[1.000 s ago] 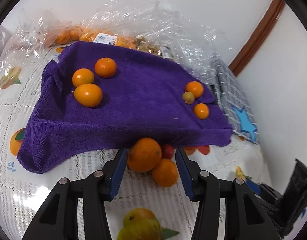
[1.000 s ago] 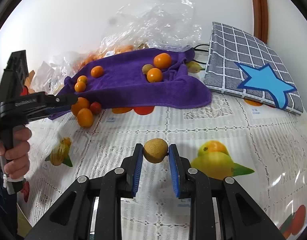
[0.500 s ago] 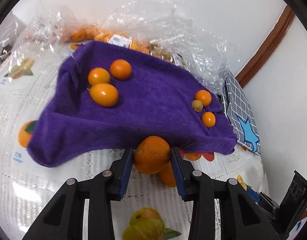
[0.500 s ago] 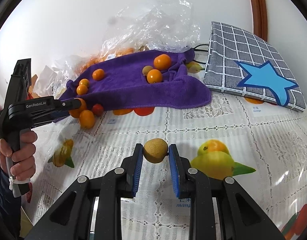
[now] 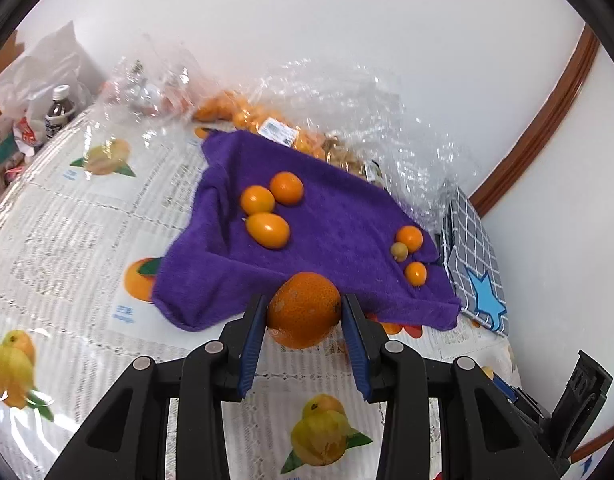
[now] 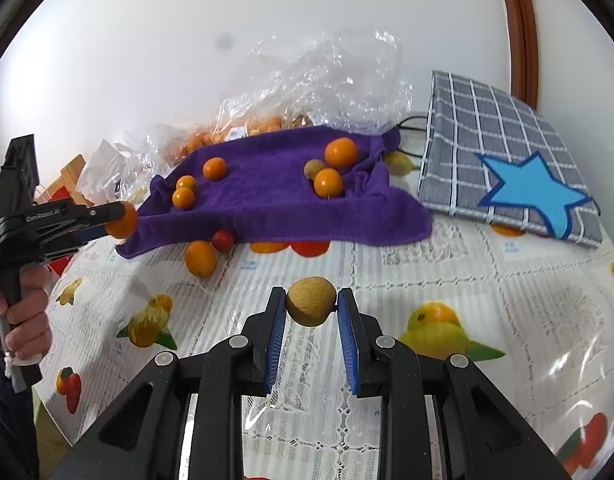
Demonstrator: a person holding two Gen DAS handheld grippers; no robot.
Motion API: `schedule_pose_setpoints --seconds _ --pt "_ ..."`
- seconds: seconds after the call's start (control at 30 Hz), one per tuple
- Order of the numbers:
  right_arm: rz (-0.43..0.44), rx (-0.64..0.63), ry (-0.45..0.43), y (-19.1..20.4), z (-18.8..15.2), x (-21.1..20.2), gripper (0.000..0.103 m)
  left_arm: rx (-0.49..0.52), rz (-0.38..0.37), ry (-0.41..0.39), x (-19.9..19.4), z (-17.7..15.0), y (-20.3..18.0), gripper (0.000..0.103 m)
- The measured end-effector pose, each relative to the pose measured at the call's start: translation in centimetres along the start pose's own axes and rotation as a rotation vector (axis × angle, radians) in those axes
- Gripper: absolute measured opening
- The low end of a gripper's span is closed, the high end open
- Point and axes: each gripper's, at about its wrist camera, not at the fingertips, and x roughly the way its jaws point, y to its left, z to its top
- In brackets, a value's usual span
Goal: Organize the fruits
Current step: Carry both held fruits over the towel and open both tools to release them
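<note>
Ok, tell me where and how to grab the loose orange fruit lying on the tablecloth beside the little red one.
Grip the orange fruit across its narrower middle, pads on its two long flanks, coming down from above on the open tablecloth side. It is oval, the small red fruit touches its far side, and the purple towel edge overhangs just behind.

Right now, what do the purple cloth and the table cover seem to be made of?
Purple cloth: looks like soft terry or microfibre, matte, with fuzzy pile and limp folds. Table cover: probably glossy clear plastic over lace-patterned, fruit-printed sheet, judging by its glare and wrinkles.
</note>
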Motion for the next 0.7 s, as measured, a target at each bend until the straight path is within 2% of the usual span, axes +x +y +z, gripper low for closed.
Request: schedule_pose_setpoints --seconds 0.1,0.33,0.7 --pt "-0.008 -0.011 -0.009 0.3 0.4 -0.5 0.026 -0.014 0.0 -0.012 -0.9 0.3 0.4 0.036" --pt "-0.017 -0.041 -0.054 0.9 2.0 -1.5 0.026 0.026 0.016 -0.052 -3.2 1.6 0.3 0.036" --pt "-0.03 -0.074 -0.105 1.7 4.8 -1.5 0.026 0.014 -0.001 -0.088 -5.1 2.4 1.3 0.036"
